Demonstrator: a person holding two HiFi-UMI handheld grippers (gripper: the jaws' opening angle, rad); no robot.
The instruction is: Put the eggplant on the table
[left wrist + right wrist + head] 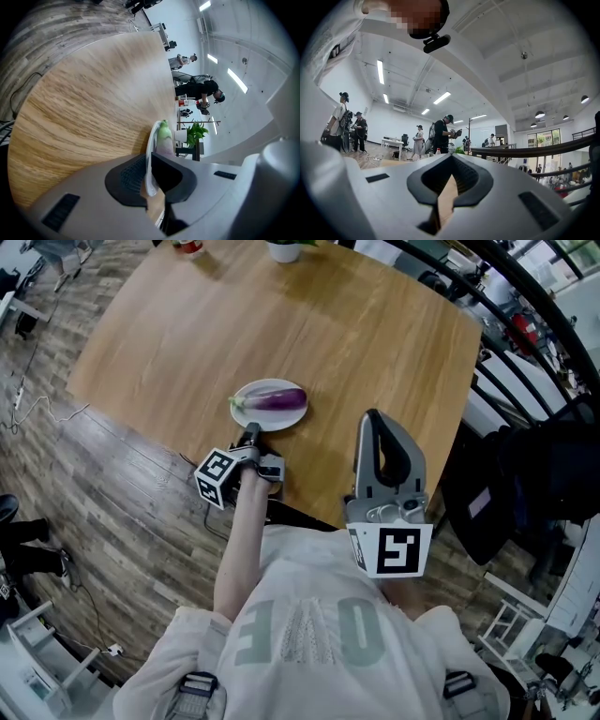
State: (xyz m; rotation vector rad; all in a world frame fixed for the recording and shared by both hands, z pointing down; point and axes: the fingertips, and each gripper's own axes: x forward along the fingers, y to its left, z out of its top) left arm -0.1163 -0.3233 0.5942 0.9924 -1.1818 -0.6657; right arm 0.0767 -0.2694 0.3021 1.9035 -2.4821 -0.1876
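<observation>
At the centre of the head view, a glossy purple eggplant (275, 400) with a green stem cap lies lengthwise on a small round white plate (258, 421), which sits on the light wooden table (281, 315). The left gripper (251, 432), just below the plate, pinches its thin near rim. The right gripper (373, 420), at lower right, has its jaws pressed together on nothing. The eggplant looks light, firm and slick, and likely to roll. A grip across its thick purple middle seems safer than one on the tapered stem end, with gentle pressure to avoid bruising it.
</observation>
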